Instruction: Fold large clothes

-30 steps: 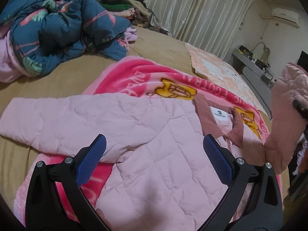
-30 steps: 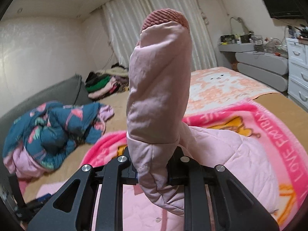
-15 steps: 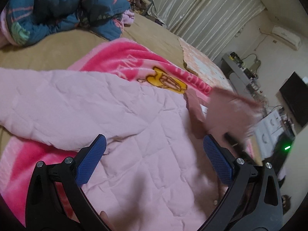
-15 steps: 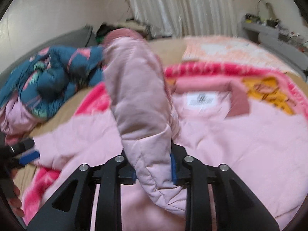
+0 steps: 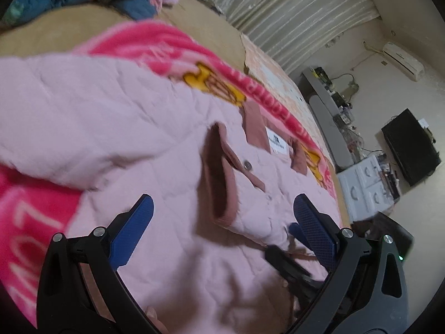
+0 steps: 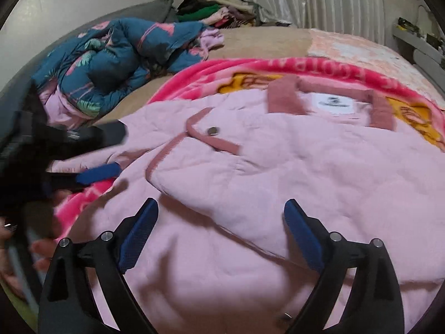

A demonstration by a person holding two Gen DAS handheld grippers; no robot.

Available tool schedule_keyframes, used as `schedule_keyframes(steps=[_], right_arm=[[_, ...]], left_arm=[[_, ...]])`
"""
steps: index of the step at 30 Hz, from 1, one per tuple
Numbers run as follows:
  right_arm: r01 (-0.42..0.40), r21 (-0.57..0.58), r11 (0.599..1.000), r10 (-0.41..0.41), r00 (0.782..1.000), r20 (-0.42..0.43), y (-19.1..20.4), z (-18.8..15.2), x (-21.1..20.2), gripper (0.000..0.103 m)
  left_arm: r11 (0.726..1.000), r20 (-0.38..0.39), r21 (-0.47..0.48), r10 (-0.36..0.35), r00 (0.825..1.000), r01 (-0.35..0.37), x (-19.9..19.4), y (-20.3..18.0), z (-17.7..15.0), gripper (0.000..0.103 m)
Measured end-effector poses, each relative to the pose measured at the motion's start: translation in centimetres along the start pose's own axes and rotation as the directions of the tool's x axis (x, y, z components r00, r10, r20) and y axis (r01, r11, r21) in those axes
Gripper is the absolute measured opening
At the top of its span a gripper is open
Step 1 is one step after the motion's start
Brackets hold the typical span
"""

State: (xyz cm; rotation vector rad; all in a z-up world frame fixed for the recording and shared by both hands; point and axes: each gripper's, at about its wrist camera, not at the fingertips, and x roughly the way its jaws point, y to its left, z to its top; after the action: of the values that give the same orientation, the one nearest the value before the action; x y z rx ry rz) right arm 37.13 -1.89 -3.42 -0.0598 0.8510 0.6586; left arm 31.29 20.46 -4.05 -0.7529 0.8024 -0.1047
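Bed (image 6: 258, 41), tan sheet, its near edges cut off in both views. Over it a hot-pink fleece blanket (image 6: 211, 69) with yellow cartoon figures and white lettering, mostly hidden under the garment; the lettering is only partly legible.

Pink quilted jacket (image 6: 319, 172) lies flat on the blanket, front down, filling the centre of both views. Soft puffed fabric, stitched in broad panels. Long axis runs away from the right camera, dusty-rose collar (image 6: 283, 98) and white neck label (image 6: 332, 103) at the far end; hem out of frame below. One sleeve (image 5: 239, 183) is laid across the back, its darker rose cuff (image 5: 217, 172) pointing away from the collar side; a metal snap (image 6: 213, 130) shows beside the cuff trim. Other sleeve stretches off toward the left, tip cut off.

Crumpled teal floral quilt (image 6: 111, 64) at the head of the bed, blurred in the left view. Stack of clothes (image 6: 217, 14) behind it, items indistinct.

Right gripper (image 6: 221, 217): jaws have just been opening, stand wide, released, nothing between the blue pads. Left gripper (image 5: 222, 211): jaws wide apart over the jacket, gripping nothing.
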Motion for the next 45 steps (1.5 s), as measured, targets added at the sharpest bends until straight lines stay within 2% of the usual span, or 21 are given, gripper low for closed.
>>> schedule_keyframes(steps=[2,5,7,8,9,10,11,12,15,17,19,21,23,28,30,31,33,34,36,37,45], right_arm=[[0.042,0.030,0.999,-0.043,0.999,0.014,-1.9,-0.1,-1.5,0.091],[0.133,0.086,0.987,-0.136,0.990,0.029,-6.0,-0.7,-3.9,0.087],[0.170,0.119,0.978,-0.175,0.984,0.033,-8.0,-1.2,-5.1,0.086],[0.179,0.137,0.974,-0.186,0.982,0.036,-9.1,-1.6,-5.7,0.085],[0.193,0.155,0.969,-0.201,0.979,0.038,-10.1,-1.9,-6.3,0.085],[0.208,0.171,0.963,-0.217,0.975,0.040,-11.1,-2.3,-6.8,0.085],[0.221,0.186,0.957,-0.233,0.972,0.044,-12.0,-2.5,-7.3,0.084],[0.232,0.199,0.952,-0.246,0.968,0.048,-12.8,-2.8,-7.8,0.084],[0.258,0.231,0.938,-0.276,0.960,0.052,-15.1,-3.3,-8.5,0.083],[0.255,0.267,0.929,-0.277,0.960,0.046,-16.6,-3.6,-8.4,0.083],[0.236,0.293,0.927,-0.251,0.968,0.015,-17.7,-4.1,-7.6,0.083],[0.237,0.300,0.924,-0.242,0.970,-0.021,-18.1,-4.5,-6.7,0.083],[0.251,0.297,0.921,-0.248,0.968,-0.050,-18.3,-4.8,-5.7,0.082],[0.298,0.273,0.914,-0.290,0.954,-0.071,-17.8,-5.0,-5.0,0.083],[0.288,0.281,0.916,-0.285,0.957,-0.054,-17.3,-4.9,-5.5,0.084],[0.276,0.288,0.917,-0.275,0.960,-0.044,-17.1,-4.8,-5.8,0.085],[0.260,0.290,0.921,-0.265,0.964,-0.024,-16.5,-4.7,-6.4,0.089],[0.254,0.285,0.924,-0.263,0.965,-0.008,-15.9,-4.6,-6.7,0.092],[0.247,0.269,0.931,-0.260,0.965,0.013,-14.7,-4.3,-7.2,0.095],[0.237,0.262,0.936,-0.251,0.968,0.024,-14.1,-4.1,-7.4,0.097],[0.164,0.181,0.970,-0.178,0.982,0.064,-8.1,-2.3,-7.3,0.099]], left_arm=[[1.000,-0.045,-0.023,-0.016,0.999,0.015,1.9,-0.2,-0.4,0.094],[0.999,-0.106,-0.039,0.020,0.994,-0.025,4.6,-0.3,-0.9,0.094],[0.999,-0.094,-0.028,0.037,0.995,-0.040,5.4,-0.7,-1.0,0.093],[0.998,-0.087,-0.005,0.055,0.995,-0.056,5.9,-1.2,-0.9,0.088],[0.998,-0.089,0.008,0.068,0.994,-0.068,6.2,-1.5,-0.9,0.068],[0.997,-0.080,0.021,0.080,0.994,-0.079,6.4,-1.9,-0.8,0.052],[0.996,-0.076,0.029,0.081,0.994,-0.079,6.6,-2.1,-0.8,0.027],[0.997,-0.078,0.035,0.071,0.994,-0.068,6.6,-2.3,-0.8,0.017],[0.989,-0.049,0.124,0.091,0.995,-0.085,5.7,-3.4,-0.4,0.015],[0.986,-0.018,0.136,0.103,0.995,-0.100,4.9,-3.3,0.1,0.014],[0.975,0.002,0.161,0.157,0.988,-0.155,4.7,-3.1,0.2,0.014],[0.955,-0.013,0.200,0.225,0.974,-0.218,5.3,-2.6,-0.4,0.015],[0.953,-0.032,0.198,0.238,0.971,-0.227,5.8,-1.7,-1.1,0.016],[0.954,-0.038,0.197,0.238,0.971,-0.226,5.7,-0.8,-1.4,0.027],[0.953,-0.037,0.206,0.235,0.971,-0.223,5.1,-1.1,-1.5,0.046],[0.955,-0.039,0.210,0.224,0.974,-0.211,4.7,-1.2,-1.6,0.052],[0.953,-0.035,0.222,0.219,0.975,-0.206,3.8,-1.5,-1.8,0.070],[0.950,-0.025,0.229,0.223,0.975,-0.211,3.4,-1.7,-1.9,0.072],[0.944,-0.014,0.245,0.233,0.972,-0.223,2.5,-1.9,-2.0,0.089],[0.939,-0.005,0.249,0.246,0.969,-0.237,2.0,-2.0,-2.1,0.094],[0.910,0.065,0.266,0.312,0.948,-0.318,-1.3,-1.3,-1.9,0.094]])
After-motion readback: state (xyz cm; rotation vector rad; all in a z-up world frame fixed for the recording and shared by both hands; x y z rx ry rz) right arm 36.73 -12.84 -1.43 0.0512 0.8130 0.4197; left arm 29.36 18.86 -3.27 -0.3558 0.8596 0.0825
